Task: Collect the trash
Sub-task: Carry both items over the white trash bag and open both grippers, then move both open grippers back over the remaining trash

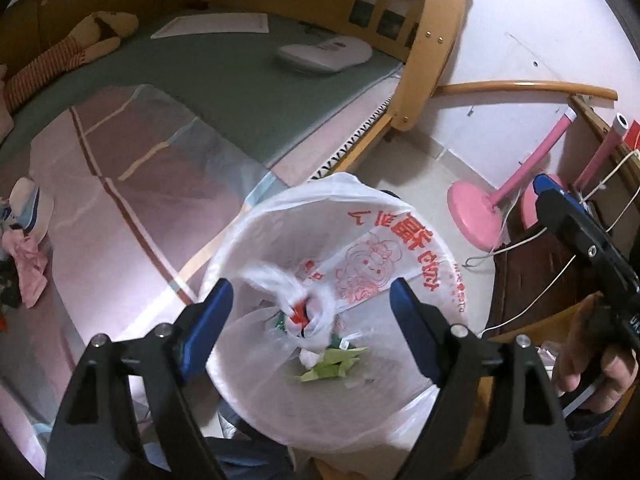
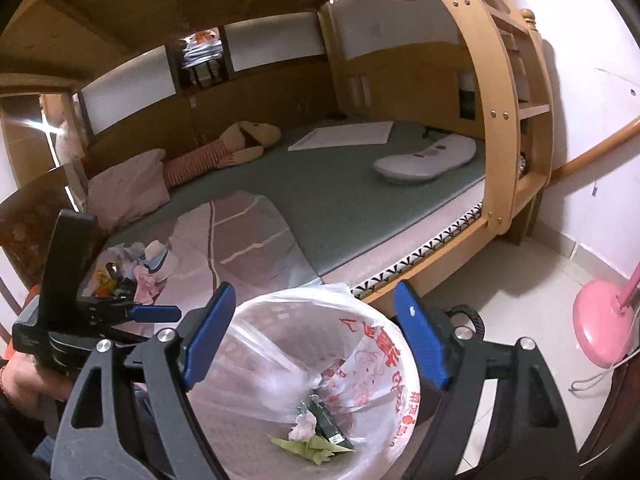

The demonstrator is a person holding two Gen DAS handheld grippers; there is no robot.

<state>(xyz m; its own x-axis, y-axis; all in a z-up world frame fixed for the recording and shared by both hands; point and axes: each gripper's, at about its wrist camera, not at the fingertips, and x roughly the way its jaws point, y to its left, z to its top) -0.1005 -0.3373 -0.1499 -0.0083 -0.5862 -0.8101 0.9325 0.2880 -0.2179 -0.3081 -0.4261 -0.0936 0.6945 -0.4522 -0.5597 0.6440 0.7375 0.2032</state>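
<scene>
Both grippers, left and right, gape wide, empty, above the round bin's thin crinkled plastic liner.

Bag-lined bin on floor in front of bed. Paper scraps and wrapper in bin bottom. Fan base right of bin. Clutter pile on bed, left.
</scene>
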